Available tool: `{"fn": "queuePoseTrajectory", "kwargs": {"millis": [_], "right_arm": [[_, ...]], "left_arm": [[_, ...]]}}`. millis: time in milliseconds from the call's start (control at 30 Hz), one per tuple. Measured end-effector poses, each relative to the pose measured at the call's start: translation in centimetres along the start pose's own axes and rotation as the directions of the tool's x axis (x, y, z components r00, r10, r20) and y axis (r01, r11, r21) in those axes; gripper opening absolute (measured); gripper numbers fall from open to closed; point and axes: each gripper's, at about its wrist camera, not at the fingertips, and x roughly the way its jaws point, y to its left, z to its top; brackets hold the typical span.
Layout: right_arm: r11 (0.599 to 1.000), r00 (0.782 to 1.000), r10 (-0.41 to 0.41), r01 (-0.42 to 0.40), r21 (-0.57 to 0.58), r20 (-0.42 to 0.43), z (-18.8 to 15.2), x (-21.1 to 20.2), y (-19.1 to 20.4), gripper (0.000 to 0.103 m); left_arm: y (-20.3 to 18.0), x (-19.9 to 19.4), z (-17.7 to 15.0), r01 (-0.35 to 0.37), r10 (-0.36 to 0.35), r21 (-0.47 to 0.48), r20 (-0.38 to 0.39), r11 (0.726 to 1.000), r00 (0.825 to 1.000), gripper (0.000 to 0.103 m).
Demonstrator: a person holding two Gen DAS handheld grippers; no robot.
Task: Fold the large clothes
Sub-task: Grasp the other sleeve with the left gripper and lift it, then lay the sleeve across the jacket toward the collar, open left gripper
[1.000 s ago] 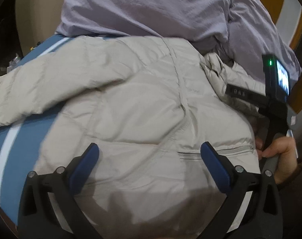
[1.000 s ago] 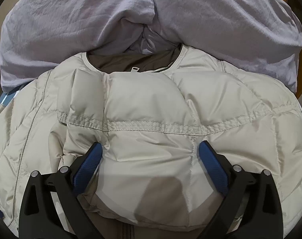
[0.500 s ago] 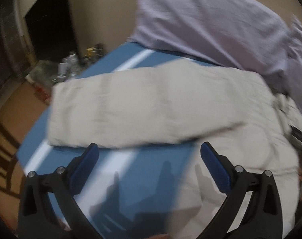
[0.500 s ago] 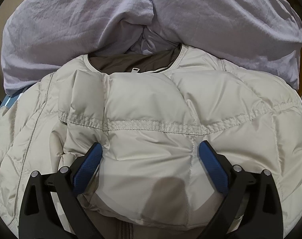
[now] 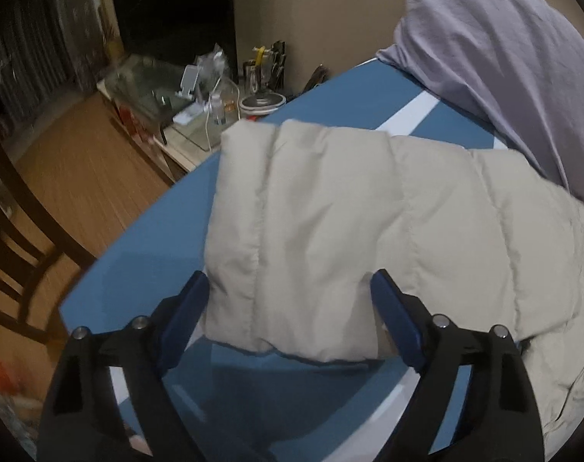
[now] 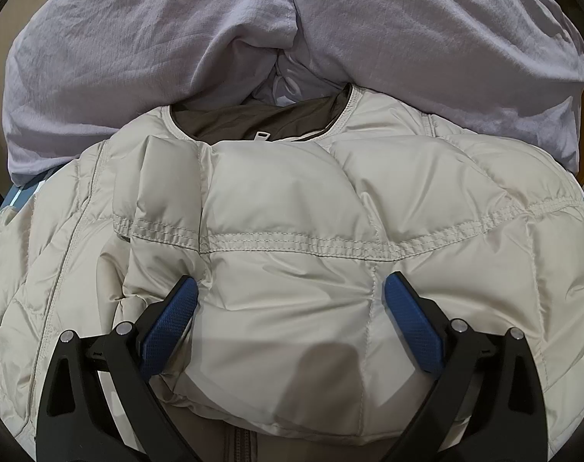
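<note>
The left gripper [image 5: 290, 308] has its jaws wide, though they have just been closing, and the cuff end of the sleeve [image 5: 330, 231] lies between them; the blue pads seem to brush its edges, but blur makes it hard to say that they press. The right gripper [image 6: 290, 321] also stands with its jaws apart, straddling a puffy fold of the jacket [image 6: 292, 211] without clamping it, near the chest seam below the collar.

The jacket lies on the blue bed [image 5: 146, 254], its body already doubled over and the sleeve stretched sideways toward the bed's edge. The step in hand looks like the sleeve fold: the left gripper is set to take the cuff. Next it must close firmly on the padded cloth, lift, and carry the sleeve across the body, while the right one pins the bulk so that it does not slide.

Count: one jacket, one sleeve in view, two grippers, one lilac duvet [image 6: 176, 38] heaped behind the collar.
</note>
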Motion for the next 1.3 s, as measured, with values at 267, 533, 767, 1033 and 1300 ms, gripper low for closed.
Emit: {"fn": "queuePoseTrajectory", "kwargs": {"millis": [267,533,767,1033,1300], "right_arm": [[1.0,1.0,0.0,0.0,0.001,0.002,-0.1,0.0,-0.1,0.1],[1.0,1.0,0.001,-0.001,0.004,0.006,-0.2,0.0,0.1,0.1],[1.0,1.0,0.004,-0.004,0.008,0.007,-0.4,0.1,0.1,0.1],[1.0,0.999,0.006,-0.007,-0.009,-0.032,-0.6,-0.1,0.4,0.1],[0.997,0.994,0.072,-0.074,-0.017,-0.082,-1.1,-3.4,-0.7,0.1]], "left_arm": [[0.4,0.4,-0.7,0.028,-0.028,-0.023,0.035,0.999,0.999,0.08],[0.5,0.1,-0.6,0.075,-0.072,-0.03,0.073,0.997,0.995,0.032],[-0.5,-1.2,-0.2,0.104,-0.102,-0.026,0.09,0.994,0.991,0.015],[-4.5,-7.0,1.9,0.189,-0.193,0.04,0.186,0.981,0.963,0.015],[-13.0,-13.3,2.0,0.339,-0.37,0.164,0.222,0.926,0.902,0.015]]}}
